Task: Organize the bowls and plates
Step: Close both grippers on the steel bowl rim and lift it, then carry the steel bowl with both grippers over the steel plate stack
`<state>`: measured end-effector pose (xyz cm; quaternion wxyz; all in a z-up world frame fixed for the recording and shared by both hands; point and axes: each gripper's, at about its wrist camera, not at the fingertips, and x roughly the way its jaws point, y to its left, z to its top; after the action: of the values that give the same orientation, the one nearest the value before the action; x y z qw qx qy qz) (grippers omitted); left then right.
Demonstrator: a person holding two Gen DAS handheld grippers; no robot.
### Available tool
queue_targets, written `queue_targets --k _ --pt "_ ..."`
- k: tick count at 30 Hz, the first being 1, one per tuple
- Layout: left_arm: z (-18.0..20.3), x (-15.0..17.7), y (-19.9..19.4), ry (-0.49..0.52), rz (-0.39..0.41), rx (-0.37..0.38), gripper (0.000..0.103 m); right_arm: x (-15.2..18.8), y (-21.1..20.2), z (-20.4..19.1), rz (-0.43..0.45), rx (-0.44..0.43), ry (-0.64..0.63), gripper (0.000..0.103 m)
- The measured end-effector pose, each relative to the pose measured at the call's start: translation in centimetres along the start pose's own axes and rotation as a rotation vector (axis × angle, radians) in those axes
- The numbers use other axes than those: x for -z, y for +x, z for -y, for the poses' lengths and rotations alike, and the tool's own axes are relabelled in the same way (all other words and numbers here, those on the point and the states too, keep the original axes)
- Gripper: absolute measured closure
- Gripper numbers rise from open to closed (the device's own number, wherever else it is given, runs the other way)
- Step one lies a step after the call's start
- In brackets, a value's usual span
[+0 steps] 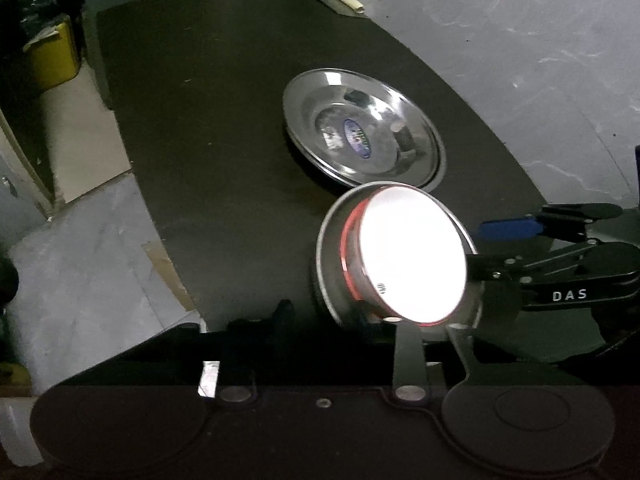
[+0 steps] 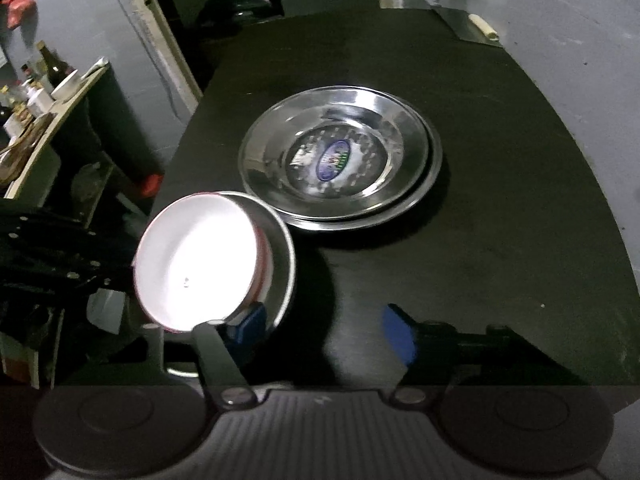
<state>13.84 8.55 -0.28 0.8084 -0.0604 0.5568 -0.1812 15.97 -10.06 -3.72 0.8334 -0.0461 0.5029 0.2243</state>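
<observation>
— While you're stood there, where's the white bowl (image 2: 196, 260) got to?

— It's nested inside a steel bowl (image 2: 284, 264), and the pair is tipped steeply, not flat. They sit just on the near side of the steel plates (image 2: 340, 216), almost touching their rim.

— Who's got hold of it?

— The left tool (image 1: 320, 314). It's clenched on the edge of the white bowl farthest from the plates. It's dark down there, though, so I can't see exactly how the fingers bite.

— And the right tool (image 2: 322, 330)?

— Released. One blue pad (image 2: 248, 322) is up against the steel bowl's edge. The other pad hangs well clear over bare desk (image 2: 500, 200), nearer us than the plates, so nothing is pinched.

— What about the plates themselves?

— There are two, stacked one in the other, flat in the middle of the black desk. The top one has an oval sticker in its centre.

— Anything beyond them?

— A small pale roll lies at the desk's far corner, well past the plates.
</observation>
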Motion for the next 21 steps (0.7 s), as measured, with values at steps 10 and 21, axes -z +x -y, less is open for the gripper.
queue_targets --k 10,21 --pt "0.3 0.1 -0.2 -0.016 0.012 0.005 0.084 -1.0 0.2 -0.2 -0.073 -0.080 0.038 0.071" --pt "-0.1 0.6 -0.3 -0.053 0.044 0.021 0.085 -2.1 1.8 -0.1 -0.149 -0.081 0.081 0.076"
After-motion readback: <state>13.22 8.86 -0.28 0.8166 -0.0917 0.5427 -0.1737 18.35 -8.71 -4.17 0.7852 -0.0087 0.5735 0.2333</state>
